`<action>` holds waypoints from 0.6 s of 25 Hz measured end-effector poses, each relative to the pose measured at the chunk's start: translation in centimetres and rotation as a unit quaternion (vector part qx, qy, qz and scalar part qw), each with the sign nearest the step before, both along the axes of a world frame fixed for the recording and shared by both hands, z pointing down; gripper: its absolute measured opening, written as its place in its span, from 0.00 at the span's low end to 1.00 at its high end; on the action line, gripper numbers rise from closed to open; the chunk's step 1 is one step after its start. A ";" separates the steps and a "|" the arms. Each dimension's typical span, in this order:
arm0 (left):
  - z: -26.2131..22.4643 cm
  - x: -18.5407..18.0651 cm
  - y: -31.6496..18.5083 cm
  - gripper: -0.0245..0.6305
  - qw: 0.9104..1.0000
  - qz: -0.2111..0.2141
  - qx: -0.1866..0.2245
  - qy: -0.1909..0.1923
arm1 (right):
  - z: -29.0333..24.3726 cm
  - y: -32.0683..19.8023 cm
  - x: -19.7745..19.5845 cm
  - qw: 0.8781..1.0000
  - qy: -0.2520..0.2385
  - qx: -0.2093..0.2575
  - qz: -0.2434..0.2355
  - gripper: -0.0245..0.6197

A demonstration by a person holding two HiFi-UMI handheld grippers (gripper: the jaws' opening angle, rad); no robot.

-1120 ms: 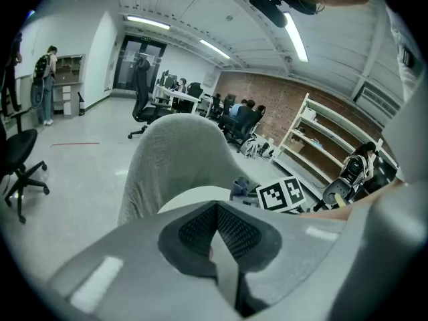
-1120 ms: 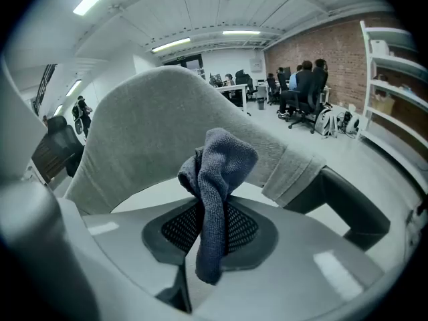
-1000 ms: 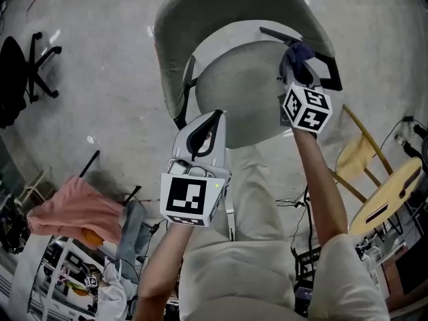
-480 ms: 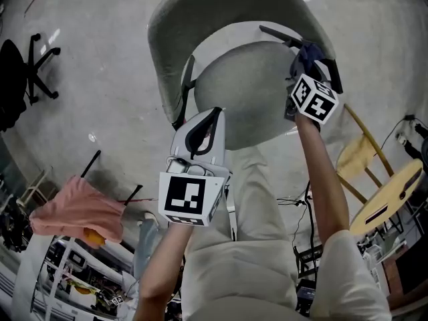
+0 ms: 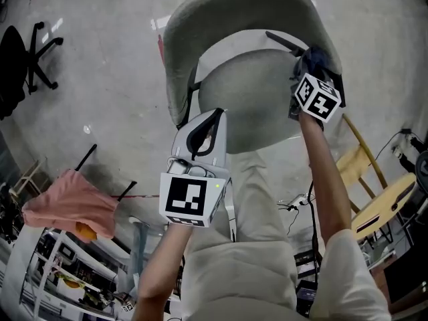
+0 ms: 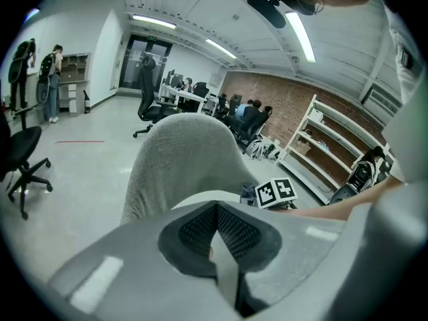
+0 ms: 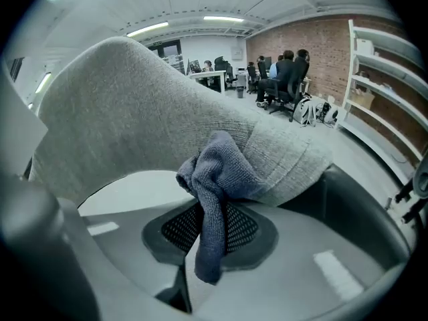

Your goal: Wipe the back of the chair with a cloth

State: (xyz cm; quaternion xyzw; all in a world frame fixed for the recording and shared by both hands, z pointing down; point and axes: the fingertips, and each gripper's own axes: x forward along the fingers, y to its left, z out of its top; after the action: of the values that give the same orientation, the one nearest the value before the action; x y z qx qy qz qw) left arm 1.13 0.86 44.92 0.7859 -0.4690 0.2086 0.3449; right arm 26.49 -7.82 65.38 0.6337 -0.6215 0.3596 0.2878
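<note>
My right gripper (image 5: 308, 64) clamps cloth (image 5: 314, 56) at chair back's (image 5: 234, 5) 3 o'clock rim, shifted outward, floor (image 5: 100, 59) beyond, left gripper (image 5: 208, 120) closed.

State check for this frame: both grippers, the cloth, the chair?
Left gripper: shut, empty.
Right gripper: shut on the cloth.
Cloth: bunched, one end hanging down, up against the chair's back edge.
Chair: upright, seat empty.
</note>
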 end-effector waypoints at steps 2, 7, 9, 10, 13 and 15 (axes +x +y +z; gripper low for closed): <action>0.0 -0.1 -0.1 0.04 1.000 -0.003 -0.001 0.000 | 0.2 -0.6 -0.5 1.000 0.002 0.000 -0.012 0.16; 0.0 -0.5 -0.3 0.04 1.000 -0.017 -0.012 0.004 | 0.4 -2.2 -2.3 0.999 0.004 0.003 -0.041 0.16; 0.1 -0.8 -0.3 0.04 1.000 -0.021 -0.008 0.001 | 0.5 -2.7 -3.0 0.999 0.002 0.004 -0.049 0.16; 0.2 -0.9 -0.3 0.04 1.000 -0.022 -0.006 0.000 | 0.5 -2.8 -3.3 0.999 0.001 0.005 -0.053 0.16; 0.3 -1.3 -0.2 0.04 1.000 -0.029 -0.011 0.001 | 0.6 -3.1 -4.5 0.998 0.001 0.008 -0.070 0.16; 0.4 -1.6 -0.2 0.04 0.999 -0.034 -0.010 0.000 | 0.6 -3.4 -5.4 0.996 0.001 0.011 -0.084 0.16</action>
State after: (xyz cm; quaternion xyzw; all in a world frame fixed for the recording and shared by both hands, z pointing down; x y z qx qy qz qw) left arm -0.44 0.66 45.28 0.7663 -0.4929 0.2015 0.3595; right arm 21.06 -11.25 65.95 0.5826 -0.6761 0.3270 0.3106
